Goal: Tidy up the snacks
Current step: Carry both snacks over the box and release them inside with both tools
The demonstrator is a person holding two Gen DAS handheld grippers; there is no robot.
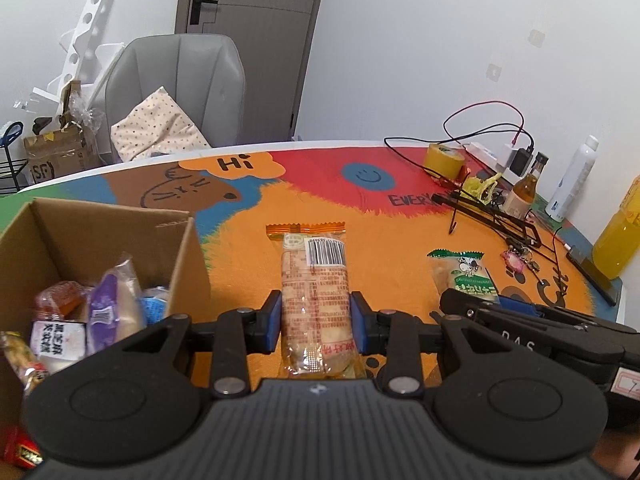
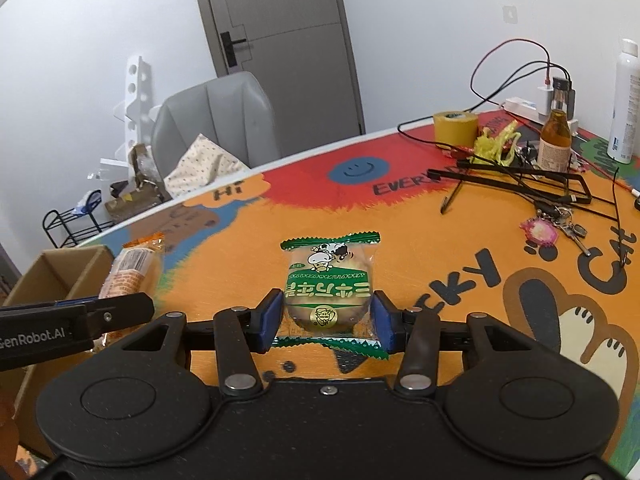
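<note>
Orange-wrapped long snack pack [image 1: 314, 296], barcode side up, lying lengthwise on the orange part of the printed tablecloth [image 1: 400, 248], near the table's left edge. Left gripper [image 1: 316, 320] astride its near half, blue pads [image 1: 273, 322] pressed against both sides of the wrapper: jaws clamped on the pack.

Just to the right, a green-and-white wrapped round pastry [image 2: 329, 286], flat on the cloth, print upside down toward the camera. Right gripper [image 2: 329, 322] straddling its near half, blue pads [image 2: 271, 320] touching the wrapper's edges on both sides: jaws closed on the pastry.

Open cardboard box [image 1: 120, 232] at the table's left edge, beside the orange pack. Seen only from the left wrist: its contents, several snacks including a purple packet [image 1: 106, 308] standing on end, a red-brown one [image 1: 56, 302] and a white labelled packet [image 1: 60, 340]. From the right wrist only the box's rim and bare inner wall.

Seen clearly only from the right wrist: pink keychain with keys [image 2: 554, 230] toward the right edge, and the "CAT" lettering on the cloth.

At the far right corner in both views: roll of yellow tape [image 1: 444, 158], amber glass bottle [image 1: 526, 188], white spray bottle [image 1: 574, 180], tangled black and red cables [image 1: 480, 124]. Yellow drink bottle [image 1: 620, 236] at the right edge, left-wrist view only.

Beyond the far edge, a grey chair [image 1: 180, 84] with a dotted cushion [image 1: 156, 128].
</note>
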